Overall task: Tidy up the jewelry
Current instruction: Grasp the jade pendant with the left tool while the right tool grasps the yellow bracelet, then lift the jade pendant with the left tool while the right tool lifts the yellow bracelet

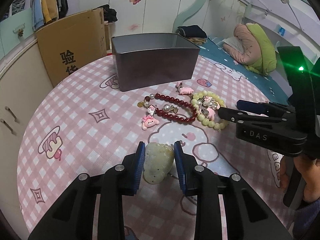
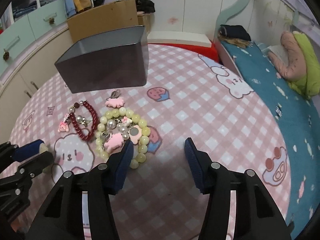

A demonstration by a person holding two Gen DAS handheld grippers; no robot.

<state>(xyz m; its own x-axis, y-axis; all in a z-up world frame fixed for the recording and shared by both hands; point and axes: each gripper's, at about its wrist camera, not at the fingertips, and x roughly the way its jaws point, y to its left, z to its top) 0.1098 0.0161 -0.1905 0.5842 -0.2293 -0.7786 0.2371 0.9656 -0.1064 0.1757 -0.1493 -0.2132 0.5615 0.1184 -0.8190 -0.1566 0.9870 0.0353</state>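
My left gripper is shut on a pale green carved jade pendant just above the pink checked tablecloth. In the right wrist view it shows at the lower left. A dark red bead bracelet and a yellow-green bead bracelet with pearls and pink charms lie in front of an empty grey tin box. My right gripper stands open; its left finger sits at the yellow-green bracelet's near edge, and nothing is between the pads.
A separate pink charm lies near the tin. A cardboard box stands behind the table on the left, and a bed with a teal sheet runs along the right. A person's hand holds the right gripper.
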